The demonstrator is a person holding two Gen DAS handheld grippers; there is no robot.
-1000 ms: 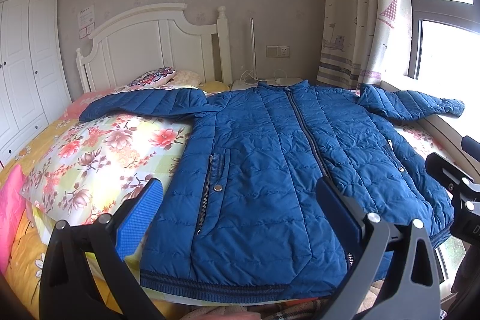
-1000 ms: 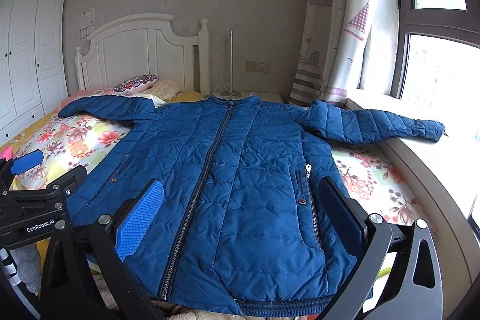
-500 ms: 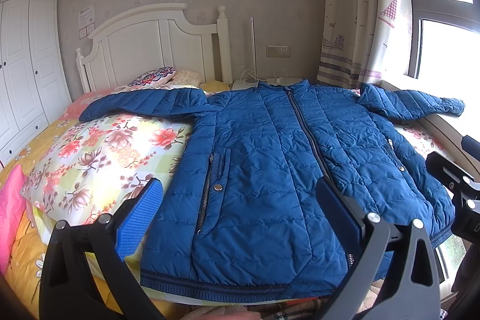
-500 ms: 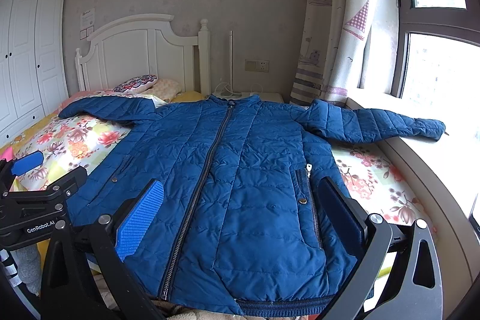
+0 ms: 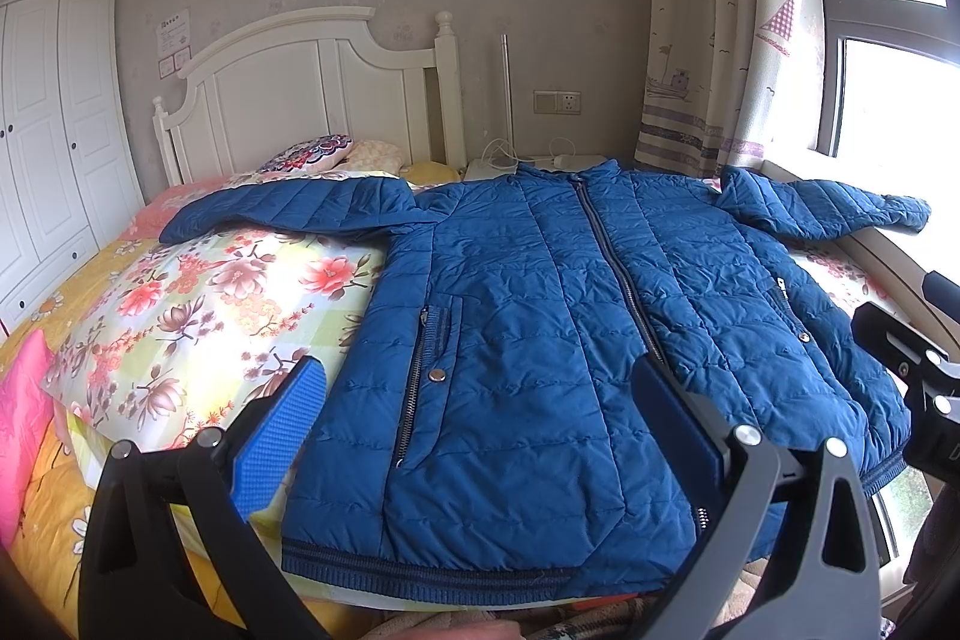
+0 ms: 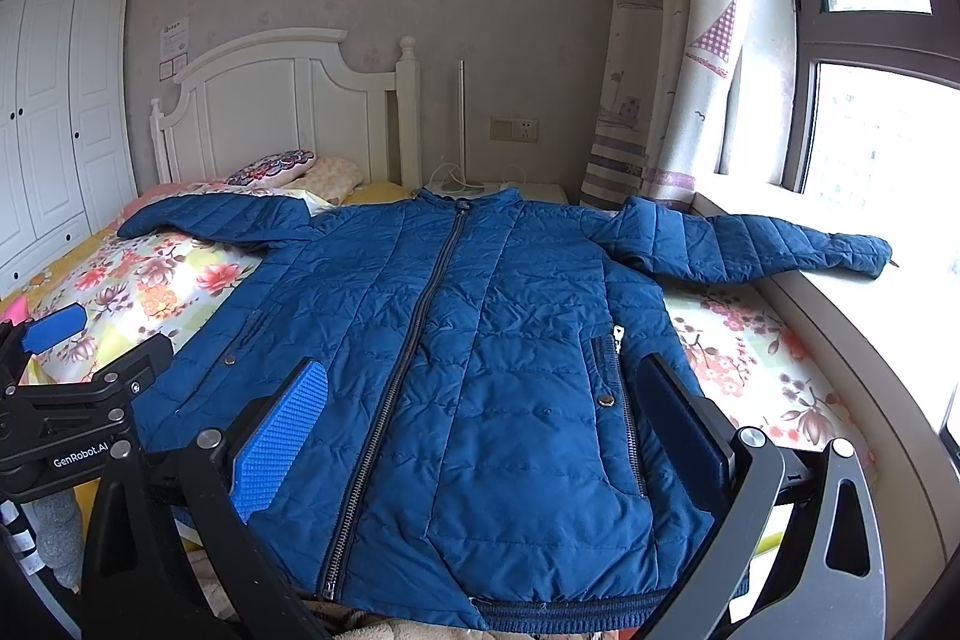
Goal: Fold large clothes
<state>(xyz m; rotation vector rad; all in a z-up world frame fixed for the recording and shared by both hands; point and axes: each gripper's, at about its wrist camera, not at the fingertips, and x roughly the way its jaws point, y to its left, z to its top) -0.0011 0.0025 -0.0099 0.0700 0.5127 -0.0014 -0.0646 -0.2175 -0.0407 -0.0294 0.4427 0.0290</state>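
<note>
Jacket: I see the blue quilted jacket [image 5: 540, 340] lying flat and face up on the bed [image 5: 198, 304], zipped to the collar, hem toward me, collar toward the white headboard [image 5: 300, 94].
Sleeves: both are spread out sideways; one lies across the floral bedding, the other sleeve [image 6: 762, 250] reaches onto the window sill [image 6: 852, 316].
Left gripper: my left gripper [image 5: 474, 430] hovers above the hem on the jacket's pocket side, its fingers spread wide and holding nothing.
Right gripper: my right gripper [image 6: 480, 430] hangs over the other front panel near the hem, its fingers likewise wide apart and empty.
Contact: I cannot tell any touch between either tool and the fabric; both look clear of it.
Surroundings: a white wardrobe [image 6: 54, 124] stands far left, a patterned curtain [image 6: 678, 58] beside the window.
</note>
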